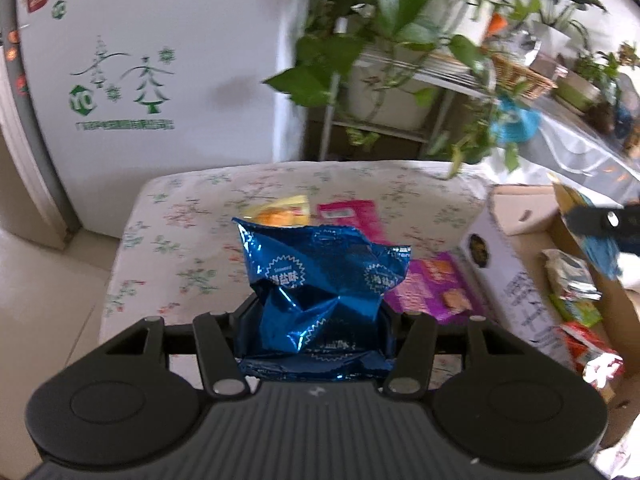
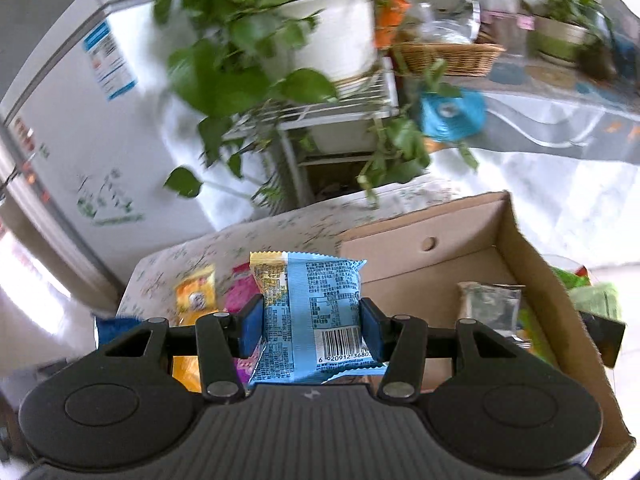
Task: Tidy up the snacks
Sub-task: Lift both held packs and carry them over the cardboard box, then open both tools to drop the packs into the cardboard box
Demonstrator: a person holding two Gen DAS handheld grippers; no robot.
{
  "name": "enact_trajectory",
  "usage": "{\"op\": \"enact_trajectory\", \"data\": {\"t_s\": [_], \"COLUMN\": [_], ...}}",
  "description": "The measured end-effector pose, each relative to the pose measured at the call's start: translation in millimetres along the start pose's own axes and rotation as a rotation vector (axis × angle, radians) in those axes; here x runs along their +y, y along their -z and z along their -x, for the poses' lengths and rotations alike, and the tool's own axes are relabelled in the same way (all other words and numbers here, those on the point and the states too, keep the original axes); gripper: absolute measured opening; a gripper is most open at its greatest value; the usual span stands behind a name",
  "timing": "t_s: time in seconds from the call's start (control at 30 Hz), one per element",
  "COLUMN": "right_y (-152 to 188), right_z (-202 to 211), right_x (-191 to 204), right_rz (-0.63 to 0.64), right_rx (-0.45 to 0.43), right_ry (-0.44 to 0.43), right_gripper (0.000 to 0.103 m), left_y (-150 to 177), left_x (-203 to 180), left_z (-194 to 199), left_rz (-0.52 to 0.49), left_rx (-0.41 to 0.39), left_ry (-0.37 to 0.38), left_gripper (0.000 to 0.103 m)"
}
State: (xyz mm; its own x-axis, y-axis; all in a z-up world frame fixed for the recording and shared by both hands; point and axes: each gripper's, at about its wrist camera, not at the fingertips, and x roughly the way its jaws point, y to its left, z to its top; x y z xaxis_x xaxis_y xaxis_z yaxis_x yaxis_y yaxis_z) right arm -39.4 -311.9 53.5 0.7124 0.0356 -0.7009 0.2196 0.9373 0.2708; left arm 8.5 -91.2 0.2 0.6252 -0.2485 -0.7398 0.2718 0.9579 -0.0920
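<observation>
My left gripper (image 1: pixel 318 320) is shut on a crumpled shiny blue snack bag (image 1: pixel 320 276), held above the floral-cloth table (image 1: pixel 180 240). Behind the bag lie a yellow-orange packet (image 1: pixel 280 210), a pink packet (image 1: pixel 352 214) and a purple packet (image 1: pixel 436 288). My right gripper (image 2: pixel 312 326) is shut on a light blue packet (image 2: pixel 316 312) with a barcode, at the left edge of the open cardboard box (image 2: pixel 420 260). At the right edge of the left wrist view, the right gripper (image 1: pixel 612 222) shows over the cardboard box (image 1: pixel 516 240). A silvery packet (image 2: pixel 490 306) lies inside the box.
A white fridge (image 1: pixel 140 80) stands behind the table on the left. A metal rack with potted plants (image 2: pixel 320 40) rises behind the table. A wicker basket (image 2: pixel 448 58) sits on a farther table. Several packets (image 1: pixel 576 276) lie in the box. Yellow (image 2: pixel 196 292) and pink (image 2: pixel 238 292) packets lie on the cloth.
</observation>
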Motion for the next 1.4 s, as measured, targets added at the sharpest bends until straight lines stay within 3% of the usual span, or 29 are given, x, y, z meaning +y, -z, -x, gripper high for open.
{"op": "enact_trajectory", "data": {"t_s": [0.47,0.8,1.33,1.37,1.4], "right_y": [-21,-17,-11,-11,-11], "right_z": [34,46,45,45,45], "right_x": [-74,-104,-127,-128,-128], "right_rz": [-0.254,-0.374,-0.526,-0.534,-0.539], "right_rx": [-0.119,-0.123,-0.103,-0.104,-0.108], "right_ry": [0.023,-0.003,0.039,0.048,0.060], "right_gripper": [0.057,0.057,0.058,0.059,0.062], "left_y": [5,-5,-16,-17,-17], "left_x": [-74,-139,-202,-204,-207], "left_z": [9,8,-24,-25,-26], "left_rz": [0.018,-0.057,-0.123,-0.128,-0.133], "left_rx": [-0.015,-0.027,0.040,0.042,0.042], "left_ry": [0.155,0.238,0.257,0.259,0.256], "left_gripper": [0.055,0.055,0.056,0.057,0.065]}}
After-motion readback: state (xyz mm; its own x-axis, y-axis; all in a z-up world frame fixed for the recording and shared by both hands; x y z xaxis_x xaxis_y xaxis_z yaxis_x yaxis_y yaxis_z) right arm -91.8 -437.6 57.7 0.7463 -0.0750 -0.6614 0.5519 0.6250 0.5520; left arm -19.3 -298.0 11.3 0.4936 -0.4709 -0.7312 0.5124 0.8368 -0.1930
